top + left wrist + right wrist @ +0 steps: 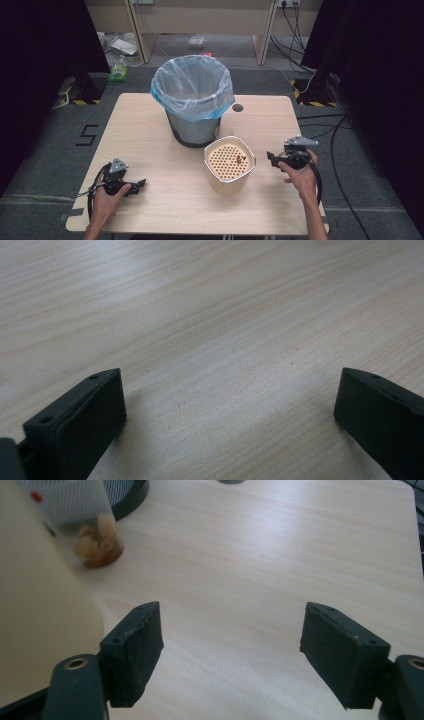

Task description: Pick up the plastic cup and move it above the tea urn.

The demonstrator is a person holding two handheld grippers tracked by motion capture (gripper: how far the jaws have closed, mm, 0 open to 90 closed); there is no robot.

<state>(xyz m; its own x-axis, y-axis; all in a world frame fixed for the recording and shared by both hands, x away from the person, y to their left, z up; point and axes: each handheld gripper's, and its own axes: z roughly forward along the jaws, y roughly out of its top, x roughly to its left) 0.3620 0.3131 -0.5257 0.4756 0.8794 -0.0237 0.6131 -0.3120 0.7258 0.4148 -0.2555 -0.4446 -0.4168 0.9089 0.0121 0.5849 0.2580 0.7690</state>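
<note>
cream perforated container [229,165] at frame centre on the wooden table [150,125], lined bin [193,100] above it, left gripper [141,185] lower left, right gripper [270,157] centre right, both spread wide, holding nothing

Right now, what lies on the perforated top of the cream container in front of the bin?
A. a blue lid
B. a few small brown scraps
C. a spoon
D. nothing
B: the high view shows small brown scraps near the right edge of the cream container.
</note>
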